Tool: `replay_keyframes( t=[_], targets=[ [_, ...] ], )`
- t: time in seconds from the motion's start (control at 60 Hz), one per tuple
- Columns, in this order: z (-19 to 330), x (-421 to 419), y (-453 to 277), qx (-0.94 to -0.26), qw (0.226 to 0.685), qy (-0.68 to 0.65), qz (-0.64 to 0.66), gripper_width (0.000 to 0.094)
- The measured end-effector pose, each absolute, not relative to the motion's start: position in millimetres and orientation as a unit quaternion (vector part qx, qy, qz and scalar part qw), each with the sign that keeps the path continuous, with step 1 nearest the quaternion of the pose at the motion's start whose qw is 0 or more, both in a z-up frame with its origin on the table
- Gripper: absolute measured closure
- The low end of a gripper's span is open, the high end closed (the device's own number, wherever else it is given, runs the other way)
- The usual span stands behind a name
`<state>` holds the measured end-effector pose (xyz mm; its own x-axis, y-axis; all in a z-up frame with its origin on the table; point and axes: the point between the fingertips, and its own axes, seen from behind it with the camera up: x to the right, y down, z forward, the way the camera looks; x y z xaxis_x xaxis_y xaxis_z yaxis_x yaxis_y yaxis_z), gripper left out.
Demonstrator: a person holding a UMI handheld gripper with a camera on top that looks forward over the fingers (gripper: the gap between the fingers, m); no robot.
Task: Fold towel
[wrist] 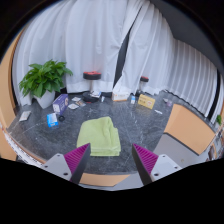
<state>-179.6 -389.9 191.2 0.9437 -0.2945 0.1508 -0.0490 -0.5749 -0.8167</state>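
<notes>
Gripper view: gripper wide open, holding nothing; green towel near table's front edge; a shallow pinch could snag one layer only.

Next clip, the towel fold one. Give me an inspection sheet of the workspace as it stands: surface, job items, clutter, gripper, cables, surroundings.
Surface: dark speckled table, round-edged.
Job's things: green towel lying flat on the table, just ahead of the fingers, untouched.
Clutter: potted plant at the far left; small boxes and items beside it; more small objects along the back edge.
Gripper: gripper open, holding nothing, pink pads visible, hovering short of the towel.
Cables: nothing seen.
Surroundings: white curtain behind the table; wooden chair on the right.
</notes>
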Motion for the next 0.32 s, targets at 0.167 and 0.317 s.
replay_keyframes(
  t=[0.167, 0.317],
  targets=[
    [199.2, -193.4, -415.0, -0.876, 0.452, 0.103, -0.132, 0.0081],
    [205.8, -199.3, -421.0, -0.874, 0.457, 0.104, -0.128, 0.0085]
  ],
)
